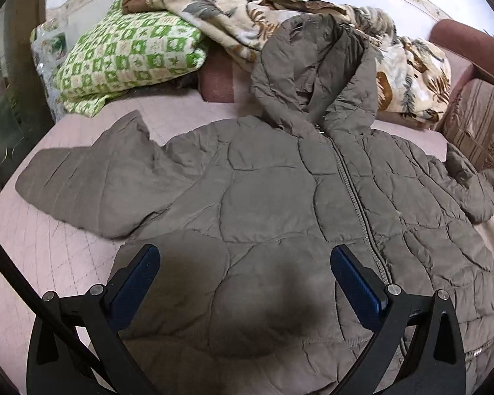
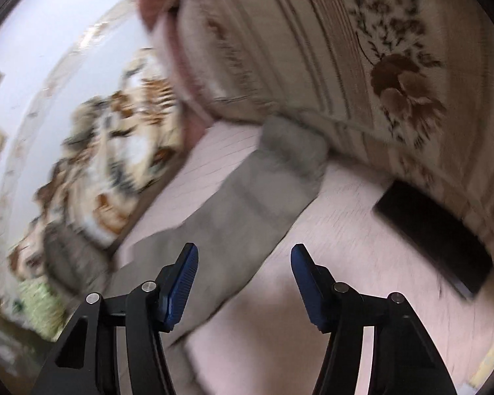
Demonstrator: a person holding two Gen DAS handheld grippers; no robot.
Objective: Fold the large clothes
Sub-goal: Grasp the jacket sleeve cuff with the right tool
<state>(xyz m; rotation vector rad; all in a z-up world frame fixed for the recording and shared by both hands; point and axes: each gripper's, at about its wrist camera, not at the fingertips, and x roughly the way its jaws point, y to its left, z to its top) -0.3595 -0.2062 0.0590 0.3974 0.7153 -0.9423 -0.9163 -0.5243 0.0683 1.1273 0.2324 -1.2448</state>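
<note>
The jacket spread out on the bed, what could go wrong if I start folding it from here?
1. The hood lies on the floral blanket, so a fold could drag the blanket along.
2. The right sleeve ends against the patterned cushion, near a dark flat object; the open right claw may catch either.
3. The left claw hovers open over the puffy jacket and may pinch only its top layer.
</note>
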